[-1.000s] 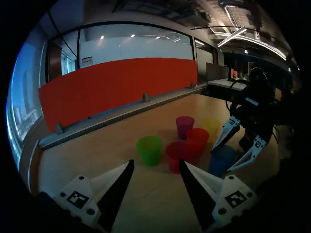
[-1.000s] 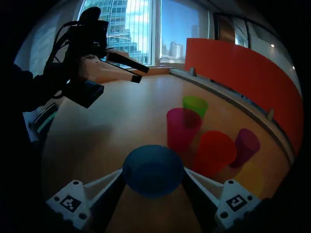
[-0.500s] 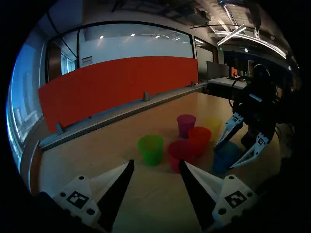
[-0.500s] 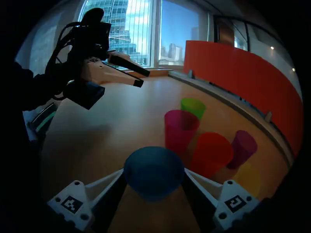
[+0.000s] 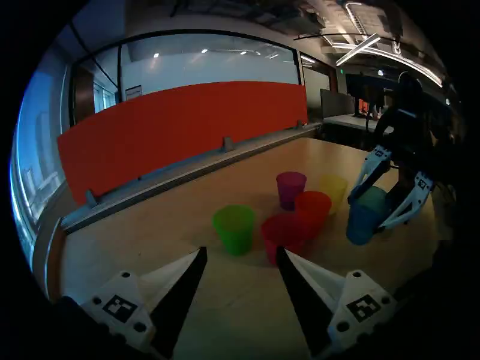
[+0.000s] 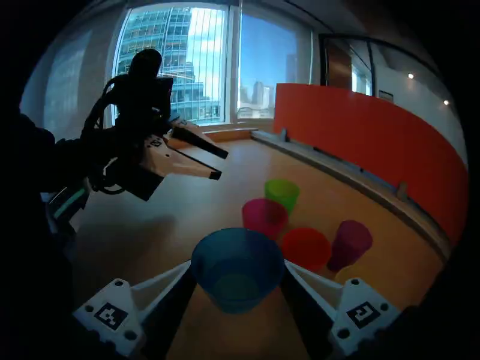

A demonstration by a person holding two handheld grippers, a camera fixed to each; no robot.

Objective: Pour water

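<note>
The blue cup (image 6: 237,282) was clamped in the right tool (image 6: 238,267) above the tabletop (image 6: 180,198), near the red cup (image 6: 306,246). The left tool (image 5: 240,252) was held open, empty. Carrying seemed in hand; tilting over another cup was called for next.

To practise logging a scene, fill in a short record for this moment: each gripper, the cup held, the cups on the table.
Right gripper: shut on blue cup
Left gripper: open, empty
On table: green cup, pink cup, red cup, purple cup, yellow cup
Water in blue cup: cannot tell
</note>
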